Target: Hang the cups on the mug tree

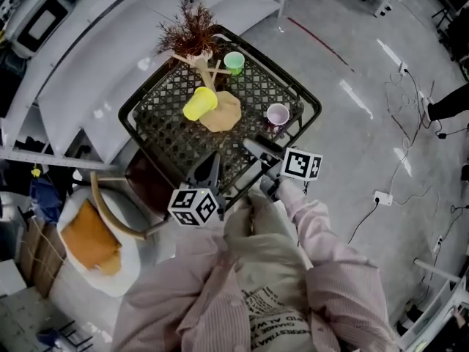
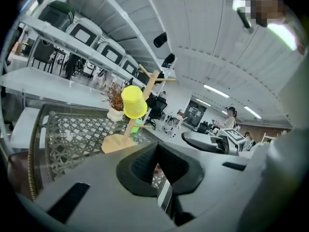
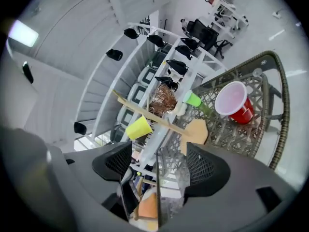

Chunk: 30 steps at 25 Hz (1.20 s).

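Observation:
A wooden mug tree [image 1: 220, 110] stands on a black lattice table [image 1: 165, 134]. A yellow cup [image 1: 199, 103] hangs on one of its pegs. Behind the tree, a green cup [image 1: 234, 62] stands near the far edge of the table. A red cup [image 1: 278, 114] with a white inside stands at the table's right. My left gripper [image 1: 209, 169] is over the near edge, shut and holding nothing. My right gripper [image 1: 258, 152] hovers just short of the red cup, open and holding nothing. The right gripper view shows the yellow cup [image 3: 138, 128], green cup [image 3: 193, 99] and red cup [image 3: 233, 101] ahead.
A dried plant [image 1: 192, 31] in a white pot stands at the table's far corner, close to the tree. A wicker chair with an orange cushion [image 1: 91, 240] sits at the near left. White shelving runs along the left. Cables [image 1: 381, 196] lie on the floor at right.

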{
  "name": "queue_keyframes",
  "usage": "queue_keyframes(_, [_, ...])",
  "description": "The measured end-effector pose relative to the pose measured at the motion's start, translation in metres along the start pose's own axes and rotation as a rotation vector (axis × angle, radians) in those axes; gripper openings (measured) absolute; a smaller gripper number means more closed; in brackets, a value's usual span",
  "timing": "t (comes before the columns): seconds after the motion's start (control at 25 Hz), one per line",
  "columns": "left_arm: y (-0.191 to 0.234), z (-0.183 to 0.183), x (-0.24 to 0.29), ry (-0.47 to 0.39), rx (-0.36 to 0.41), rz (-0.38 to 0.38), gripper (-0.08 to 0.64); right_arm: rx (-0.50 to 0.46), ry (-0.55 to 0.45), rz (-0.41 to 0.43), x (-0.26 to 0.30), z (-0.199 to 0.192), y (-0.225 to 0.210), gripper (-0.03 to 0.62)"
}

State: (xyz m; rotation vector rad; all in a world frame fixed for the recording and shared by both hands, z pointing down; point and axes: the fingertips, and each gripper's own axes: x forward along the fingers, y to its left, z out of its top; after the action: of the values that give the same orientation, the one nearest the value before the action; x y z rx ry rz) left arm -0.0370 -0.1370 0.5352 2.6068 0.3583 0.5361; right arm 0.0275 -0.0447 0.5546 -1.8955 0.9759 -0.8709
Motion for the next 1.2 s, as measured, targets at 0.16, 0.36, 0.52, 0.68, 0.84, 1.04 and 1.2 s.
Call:
queue_keyframes(0.16, [-0.006,-0.010,0.002,0.019,0.001,-0.020,-0.002,-0.074,-0.007,-0.065,-0.010,-0.001,-0.013,0.341])
queue_keyframes(0.36, [-0.008,-0.020,0.003,0.039,0.003,-0.032,-0.002,-0.152,-0.024,-0.165,-0.021,0.001,-0.036,0.341])
queue_keyframes(0.52, [-0.008,-0.026,0.010,0.052,-0.005,-0.031,-0.002,-0.202,-0.028,-0.225,-0.028,0.007,-0.055,0.341])
queue_keyframes(0.68, [-0.013,-0.036,0.025,0.069,-0.014,-0.031,-0.002,-0.274,-0.016,-0.284,-0.033,0.017,-0.074,0.341])
queue_keyframes(0.84, [-0.022,-0.047,0.045,0.084,-0.017,-0.035,-0.002,-0.402,0.007,-0.358,-0.034,0.029,-0.098,0.341])
queue_keyframes(1.04, [-0.038,-0.061,0.067,0.093,-0.024,-0.032,-0.002,-0.536,0.049,-0.430,-0.037,0.040,-0.129,0.341])
queue_keyframes(1.2, [-0.032,-0.068,0.080,0.091,-0.040,-0.019,-0.002,-0.627,0.075,-0.448,-0.023,0.048,-0.142,0.341])
